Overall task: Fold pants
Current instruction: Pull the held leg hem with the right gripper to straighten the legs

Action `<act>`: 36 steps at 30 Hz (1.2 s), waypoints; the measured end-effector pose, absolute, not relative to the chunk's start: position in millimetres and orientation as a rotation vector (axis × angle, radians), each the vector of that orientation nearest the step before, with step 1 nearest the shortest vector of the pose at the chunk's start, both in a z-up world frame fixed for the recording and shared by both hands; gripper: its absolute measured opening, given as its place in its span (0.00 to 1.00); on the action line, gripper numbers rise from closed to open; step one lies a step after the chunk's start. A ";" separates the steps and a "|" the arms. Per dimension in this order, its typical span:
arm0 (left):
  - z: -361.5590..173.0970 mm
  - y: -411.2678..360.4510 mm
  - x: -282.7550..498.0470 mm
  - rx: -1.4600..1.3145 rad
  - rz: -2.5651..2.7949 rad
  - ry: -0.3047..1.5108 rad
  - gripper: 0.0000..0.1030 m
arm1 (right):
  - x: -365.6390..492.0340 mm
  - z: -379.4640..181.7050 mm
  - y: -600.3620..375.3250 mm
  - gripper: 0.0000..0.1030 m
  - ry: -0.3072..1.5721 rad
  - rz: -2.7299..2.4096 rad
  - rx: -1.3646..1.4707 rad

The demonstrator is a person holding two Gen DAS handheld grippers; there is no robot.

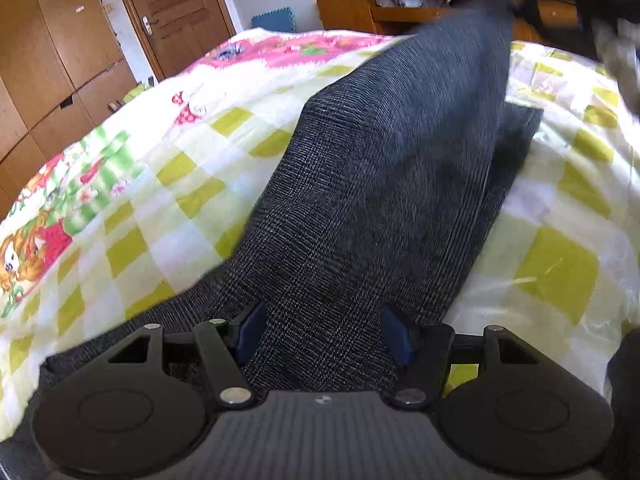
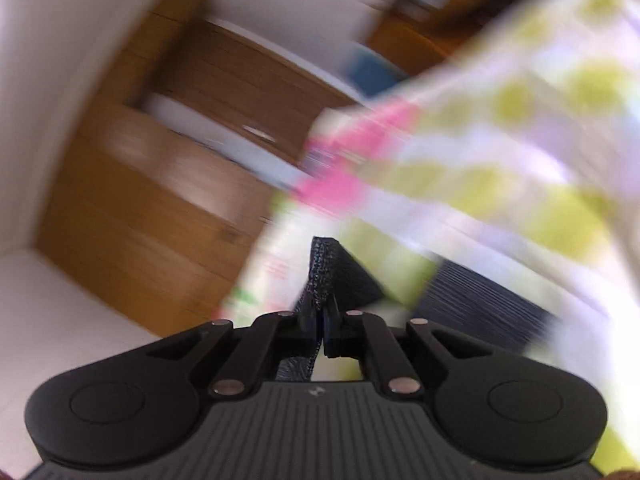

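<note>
Dark grey checked pants lie lengthwise on the bed, one leg lifted and stretched toward the top right of the left wrist view. My left gripper is open, its blue pads either side of the cloth near the lower end of the pants. In the blurred right wrist view, my right gripper is shut on a corner of the pants and holds it up in the air. More of the pants lies on the bed to the right.
The bed has a yellow-green checked quilt with pink cartoon prints. A wooden wardrobe and door stand at left. A wooden desk with clutter is beyond the bed.
</note>
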State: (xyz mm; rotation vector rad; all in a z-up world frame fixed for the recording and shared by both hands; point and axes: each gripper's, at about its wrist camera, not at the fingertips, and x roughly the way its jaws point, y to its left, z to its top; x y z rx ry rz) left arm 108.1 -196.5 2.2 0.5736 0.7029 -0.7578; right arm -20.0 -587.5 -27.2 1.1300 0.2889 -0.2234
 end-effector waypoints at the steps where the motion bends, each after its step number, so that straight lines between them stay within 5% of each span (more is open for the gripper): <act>1: -3.1 -197.0 108.1 0.581 -0.759 0.718 0.73 | -22.0 -48.5 -590.9 0.04 0.358 -0.268 1.170; 11: -11.2 -196.9 108.4 0.591 -0.764 0.747 0.74 | -24.8 -66.1 -596.2 0.12 0.379 -0.281 1.190; 17: -11.1 -201.2 107.1 0.611 -0.780 0.730 0.74 | -30.5 -21.3 -591.5 0.05 0.278 -0.291 1.063; 24: -16.3 -198.4 107.0 0.590 -0.779 0.741 0.74 | -44.1 -74.4 -592.4 0.07 0.387 -0.363 1.127; 29: -15.0 -197.7 108.4 0.597 -0.779 0.744 0.76 | -42.8 -54.2 -597.8 0.17 0.438 -0.373 1.019; 33: -14.9 -193.5 106.9 0.583 -0.775 0.741 0.76 | -58.1 -36.4 -599.9 0.36 0.434 -0.397 0.983; 36: -15.5 -190.6 104.9 0.561 -0.773 0.746 0.76 | -73.2 -39.1 -588.5 0.38 0.428 -0.332 1.080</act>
